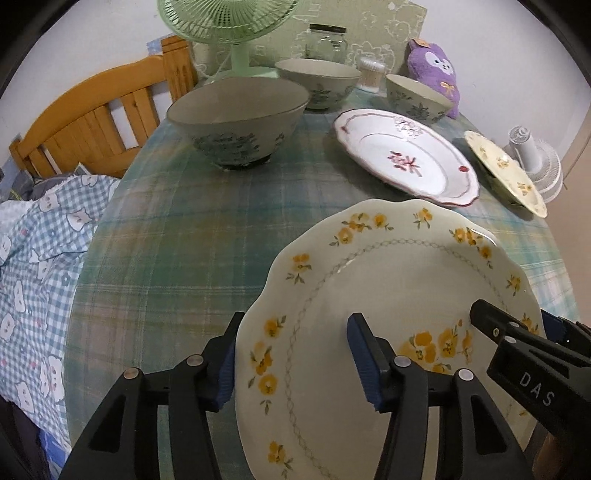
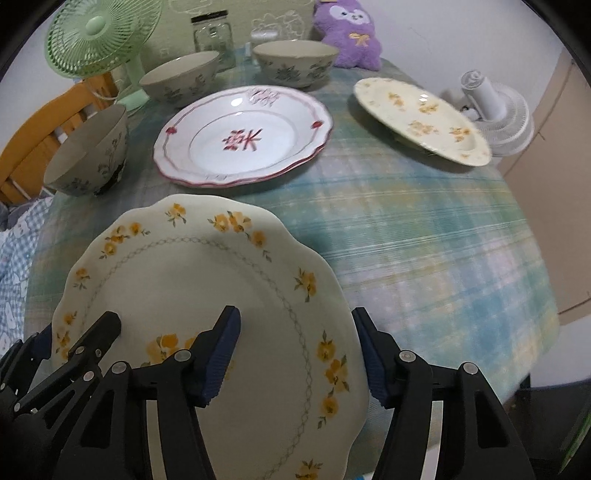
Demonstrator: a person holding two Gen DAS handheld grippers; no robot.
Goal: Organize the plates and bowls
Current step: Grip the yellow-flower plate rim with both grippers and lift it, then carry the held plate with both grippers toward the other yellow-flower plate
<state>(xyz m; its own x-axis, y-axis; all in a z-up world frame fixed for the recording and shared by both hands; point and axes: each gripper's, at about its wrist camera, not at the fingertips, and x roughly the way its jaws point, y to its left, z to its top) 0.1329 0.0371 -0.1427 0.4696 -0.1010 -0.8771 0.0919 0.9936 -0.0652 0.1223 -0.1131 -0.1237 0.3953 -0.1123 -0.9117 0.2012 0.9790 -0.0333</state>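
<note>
A cream plate with yellow flowers [image 1: 388, 295] [image 2: 207, 291] lies at the near table edge. My left gripper [image 1: 291, 358] is open with its jaws astride the plate's left rim. My right gripper [image 2: 295, 354] is open astride the plate's right rim; it also shows in the left wrist view [image 1: 517, 339]. Behind lie a white plate with red flowers [image 1: 402, 158] [image 2: 243, 136], a smaller yellow-flowered plate [image 1: 506, 173] [image 2: 421, 118], and three grey floral bowls: large [image 1: 236, 122] [image 2: 92, 155], middle [image 1: 317, 81] [image 2: 181, 77], small [image 1: 417, 98] [image 2: 295, 61].
The table wears a green plaid cloth [image 1: 177, 236] [image 2: 424, 236]. At the back stand a green fan [image 1: 229, 22] [image 2: 99, 37], a glass jar [image 1: 327, 40] [image 2: 214, 33], a purple plush toy [image 1: 436, 70] [image 2: 351, 33] and a white fan [image 1: 535, 162] [image 2: 495, 114]. A wooden chair [image 1: 92, 122] stands left.
</note>
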